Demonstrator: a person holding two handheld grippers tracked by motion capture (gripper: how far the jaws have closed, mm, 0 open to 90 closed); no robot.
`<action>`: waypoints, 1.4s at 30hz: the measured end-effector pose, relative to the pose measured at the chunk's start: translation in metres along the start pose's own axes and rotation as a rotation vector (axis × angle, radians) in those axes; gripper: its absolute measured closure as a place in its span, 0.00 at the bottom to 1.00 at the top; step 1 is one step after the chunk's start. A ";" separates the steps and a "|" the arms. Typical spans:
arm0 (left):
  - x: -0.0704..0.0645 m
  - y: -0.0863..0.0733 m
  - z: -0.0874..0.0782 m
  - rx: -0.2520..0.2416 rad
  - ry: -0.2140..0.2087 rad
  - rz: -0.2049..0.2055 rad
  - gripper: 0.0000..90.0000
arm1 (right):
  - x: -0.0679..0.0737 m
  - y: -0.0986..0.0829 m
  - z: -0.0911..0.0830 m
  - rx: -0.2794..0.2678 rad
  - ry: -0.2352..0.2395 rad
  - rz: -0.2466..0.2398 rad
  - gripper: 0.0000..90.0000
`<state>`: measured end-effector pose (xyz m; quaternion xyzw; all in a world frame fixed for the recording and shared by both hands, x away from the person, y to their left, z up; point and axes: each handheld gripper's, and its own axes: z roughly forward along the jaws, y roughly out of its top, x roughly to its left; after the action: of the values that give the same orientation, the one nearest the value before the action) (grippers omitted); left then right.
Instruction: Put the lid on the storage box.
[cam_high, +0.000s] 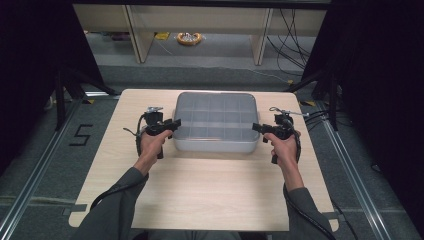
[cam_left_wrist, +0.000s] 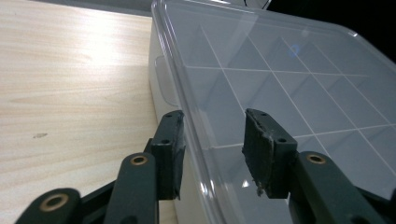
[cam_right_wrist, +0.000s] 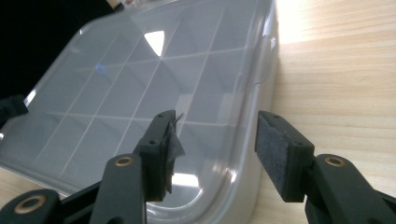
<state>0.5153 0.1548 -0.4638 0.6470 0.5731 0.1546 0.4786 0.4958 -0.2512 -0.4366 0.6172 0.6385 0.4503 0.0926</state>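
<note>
A translucent plastic box (cam_high: 215, 122) with a clear lid and a grid of compartments sits in the middle of the wooden table (cam_high: 200, 190). My left gripper (cam_high: 175, 123) is open at the box's left edge; in the left gripper view its jaws straddle the lid rim (cam_left_wrist: 187, 121), one outside the wall, one over the lid. My right gripper (cam_high: 256, 127) is open at the box's right edge, its jaws likewise straddling the lid's rim (cam_right_wrist: 243, 121) near the front corner. The box (cam_right_wrist: 154, 79) looks empty inside.
Bare wood lies in front of the box and to both sides. Beyond the table's far edge is a grey floor with cables (cam_high: 295, 45), wooden furniture legs (cam_high: 137, 35) and a yellow roll (cam_high: 189, 38). Dark curtains flank both sides.
</note>
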 end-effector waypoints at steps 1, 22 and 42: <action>0.000 0.000 0.000 -0.004 -0.001 -0.004 0.64 | -0.006 0.000 -0.001 0.000 -0.009 -0.043 0.56; 0.002 -0.001 -0.002 0.012 -0.028 -0.066 0.65 | -0.006 -0.005 0.008 -0.011 -0.041 -0.140 0.77; 0.003 0.006 -0.005 -0.001 0.012 -0.100 0.58 | -0.010 -0.001 0.016 -0.059 -0.057 -0.092 0.70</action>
<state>0.5162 0.1605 -0.4579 0.6165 0.6074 0.1345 0.4826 0.5083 -0.2524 -0.4506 0.5970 0.6497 0.4463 0.1495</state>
